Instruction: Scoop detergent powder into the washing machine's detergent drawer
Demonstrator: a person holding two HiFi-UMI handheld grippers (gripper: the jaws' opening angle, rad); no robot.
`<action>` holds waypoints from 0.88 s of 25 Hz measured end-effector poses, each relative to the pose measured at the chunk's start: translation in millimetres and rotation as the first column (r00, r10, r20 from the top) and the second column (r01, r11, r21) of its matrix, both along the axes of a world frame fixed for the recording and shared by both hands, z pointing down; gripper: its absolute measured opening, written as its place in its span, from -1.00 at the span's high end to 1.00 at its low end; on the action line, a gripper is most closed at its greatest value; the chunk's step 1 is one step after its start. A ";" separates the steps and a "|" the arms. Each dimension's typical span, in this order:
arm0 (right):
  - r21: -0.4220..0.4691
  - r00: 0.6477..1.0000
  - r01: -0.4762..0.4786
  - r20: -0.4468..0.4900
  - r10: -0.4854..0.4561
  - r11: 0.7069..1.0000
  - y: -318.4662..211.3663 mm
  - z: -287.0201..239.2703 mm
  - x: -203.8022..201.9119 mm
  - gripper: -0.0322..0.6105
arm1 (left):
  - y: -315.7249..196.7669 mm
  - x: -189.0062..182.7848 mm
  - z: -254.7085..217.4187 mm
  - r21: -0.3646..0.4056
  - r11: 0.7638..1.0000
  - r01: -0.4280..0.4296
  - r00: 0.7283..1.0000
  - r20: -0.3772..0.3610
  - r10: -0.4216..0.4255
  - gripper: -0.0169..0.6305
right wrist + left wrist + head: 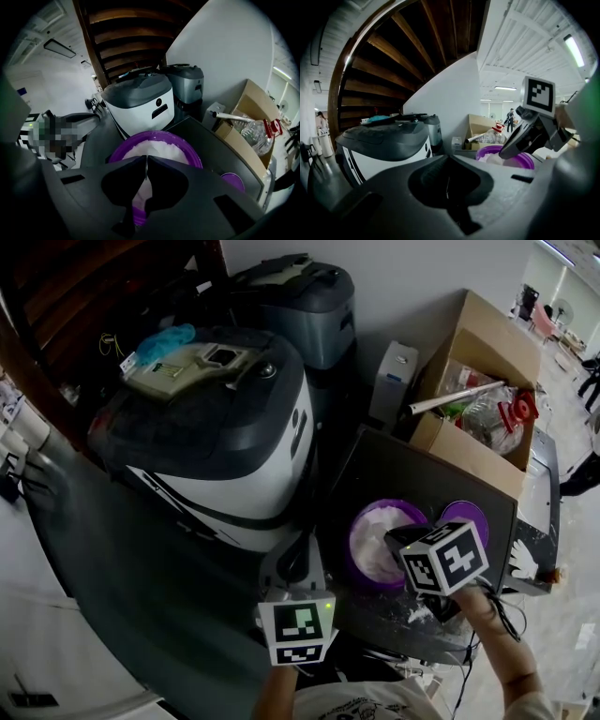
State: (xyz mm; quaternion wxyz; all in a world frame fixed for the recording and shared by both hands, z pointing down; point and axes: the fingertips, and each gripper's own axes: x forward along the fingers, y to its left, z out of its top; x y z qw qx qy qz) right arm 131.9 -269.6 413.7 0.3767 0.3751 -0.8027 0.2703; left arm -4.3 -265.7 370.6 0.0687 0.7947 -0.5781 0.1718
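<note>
Our right hand-held gripper (146, 171) has its jaws pressed together, with only a thin slit between them; we cannot tell whether anything thin is caught in that slit. From the head view its tips (396, 540) sit over the detergent powder (375, 551), at the right side of the purple tub (355, 532). The left gripper view shows the same tip angled down to the tub's mouth.

Our left hand-held gripper (446, 185) also has its jaws together, with nothing between them; it is held on the near side (296, 559), just left of the tub and apart from it.

The white powder (157, 149) fills the open tub (193, 153), which stands on the dark table (403, 470); a purple lid (466, 514) lies flat just right of the tub, partly behind the right gripper's marker cube.

Left of the table stands a large white-and-dark machine (234, 460), with a grey machine (305, 306) farther off behind it; at the far right, beyond the table, an open cardboard box (473, 334) holds a clear plastic bottle (487, 418) and a pale rod (459, 397) that lies across its opening.
</note>
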 end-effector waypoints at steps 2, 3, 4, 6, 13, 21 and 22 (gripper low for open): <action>-0.003 1.000 0.018 -0.026 -0.018 1.000 -1.0 2.9 -0.7 0.83 | 0.1 1.4 1.2 -0.005 1.000 -0.009 1.000 0.001 0.009 0.94; -0.009 0.999 0.025 -0.032 -0.025 1.000 -0.9 4.3 -1.2 0.83 | 0.2 2.0 1.6 -0.006 1.000 -0.012 1.000 0.001 0.012 0.94; -0.019 0.999 0.031 -0.034 -0.032 0.999 -0.6 5.7 -2.1 0.83 | 0.1 2.4 1.9 -0.007 1.000 -0.014 1.000 -0.001 0.014 0.94; -0.037 0.999 0.042 -0.030 -0.043 0.998 -0.4 8.1 -4.1 0.83 | -0.2 2.6 2.7 -0.009 1.000 -0.016 1.000 -0.002 0.016 0.94; -0.053 0.995 0.068 -0.067 -0.072 0.996 -2.6 14.5 -8.2 0.83 | 0.0 -0.7 5.6 -0.018 1.000 -0.012 1.000 -0.006 0.012 0.94; -0.065 0.993 0.089 -0.072 -0.093 0.994 -2.7 17.8 -12.0 0.83 | -1.2 -2.2 8.0 -0.023 1.000 -0.007 1.000 -0.011 0.007 0.94; -0.066 0.993 0.091 -0.070 -0.095 0.994 -2.5 18.0 -12.2 0.83 | -1.3 -1.8 8.3 -0.023 1.000 -0.007 1.000 -0.010 0.007 0.94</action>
